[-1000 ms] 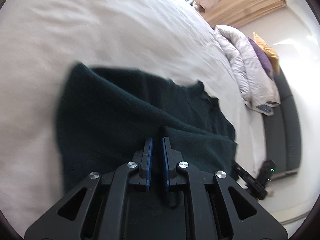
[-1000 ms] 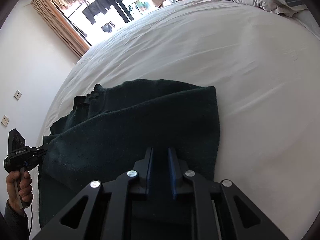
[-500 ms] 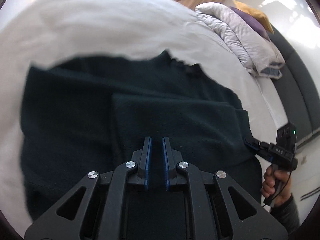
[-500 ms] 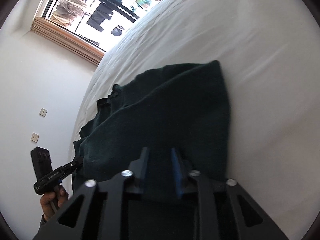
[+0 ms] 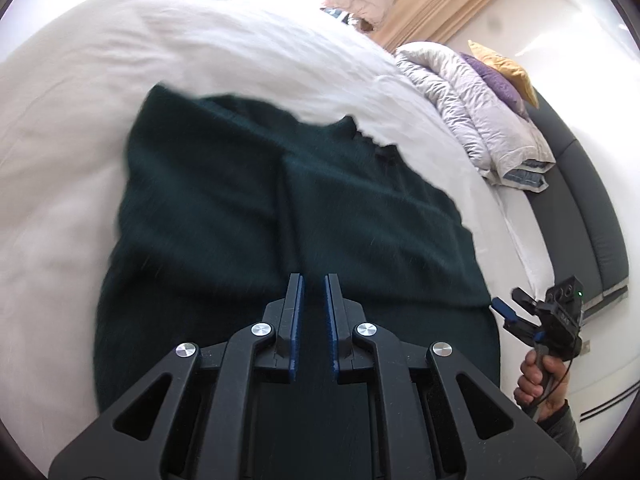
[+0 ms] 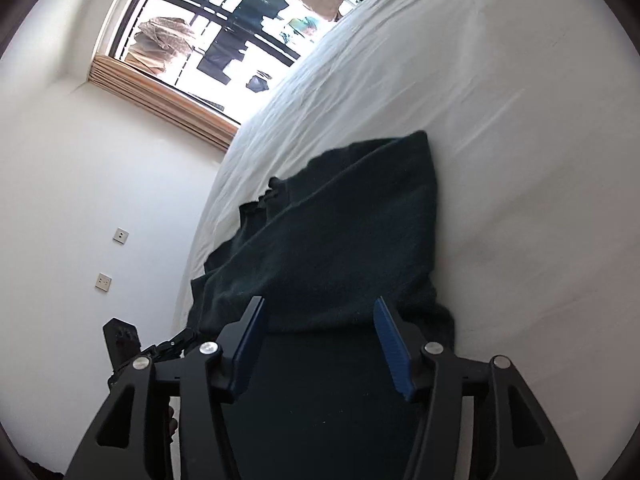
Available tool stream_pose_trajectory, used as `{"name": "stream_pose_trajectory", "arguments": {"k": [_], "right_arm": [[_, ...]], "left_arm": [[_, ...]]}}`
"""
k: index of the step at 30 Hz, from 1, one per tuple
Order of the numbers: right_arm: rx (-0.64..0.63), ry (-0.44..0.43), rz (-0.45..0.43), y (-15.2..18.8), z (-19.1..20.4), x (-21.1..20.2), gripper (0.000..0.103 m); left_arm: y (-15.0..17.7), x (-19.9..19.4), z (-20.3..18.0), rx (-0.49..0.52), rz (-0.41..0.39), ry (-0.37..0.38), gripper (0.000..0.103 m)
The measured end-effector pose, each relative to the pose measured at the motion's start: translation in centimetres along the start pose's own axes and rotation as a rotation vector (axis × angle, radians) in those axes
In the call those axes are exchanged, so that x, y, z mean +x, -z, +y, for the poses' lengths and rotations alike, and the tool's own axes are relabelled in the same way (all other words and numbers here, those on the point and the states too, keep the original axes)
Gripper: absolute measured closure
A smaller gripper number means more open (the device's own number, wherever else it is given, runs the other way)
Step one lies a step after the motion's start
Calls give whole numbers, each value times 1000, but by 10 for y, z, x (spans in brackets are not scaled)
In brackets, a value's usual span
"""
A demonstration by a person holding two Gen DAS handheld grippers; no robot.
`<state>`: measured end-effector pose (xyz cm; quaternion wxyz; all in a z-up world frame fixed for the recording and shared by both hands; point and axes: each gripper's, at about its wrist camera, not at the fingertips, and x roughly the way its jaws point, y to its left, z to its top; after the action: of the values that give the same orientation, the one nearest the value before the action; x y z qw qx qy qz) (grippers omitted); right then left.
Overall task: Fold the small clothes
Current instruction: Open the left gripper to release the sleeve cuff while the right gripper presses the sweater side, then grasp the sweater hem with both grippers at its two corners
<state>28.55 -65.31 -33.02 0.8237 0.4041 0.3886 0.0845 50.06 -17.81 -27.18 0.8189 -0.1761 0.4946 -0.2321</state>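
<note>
A dark green knitted garment lies on the white bed, with one part folded over the rest along a straight edge. My left gripper is over its near part, jaws nearly closed with a narrow gap, and I cannot see cloth between the pads. In the right wrist view the garment lies beside the bed's left edge. My right gripper is open wide over its near end, holding nothing. The right gripper also shows in the left wrist view at the garment's right edge.
A rumpled grey duvet with purple and yellow cushions lies at the bed's far right. A dark headboard runs along the right. A window and white wall with sockets are beyond the bed.
My right gripper has opened wide and let go of the garment. My left gripper has swung over the garment, jaws still close together.
</note>
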Motion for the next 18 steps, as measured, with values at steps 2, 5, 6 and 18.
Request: {"name": "stream_pose_trajectory", "arguments": {"k": [2, 5, 6, 18], "right_arm": [[38, 14, 33, 1, -13, 18, 57], [124, 5, 9, 1, -34, 8, 78], [129, 6, -7, 2, -34, -2, 75], [-718, 401, -106, 127, 85, -146, 29]], "left_arm": [[15, -12, 9, -22, 4, -12, 93], [36, -36, 29, -76, 0, -27, 93], [42, -47, 37, -86, -9, -24, 93], [188, -216, 13, 378, -333, -256, 22]]}}
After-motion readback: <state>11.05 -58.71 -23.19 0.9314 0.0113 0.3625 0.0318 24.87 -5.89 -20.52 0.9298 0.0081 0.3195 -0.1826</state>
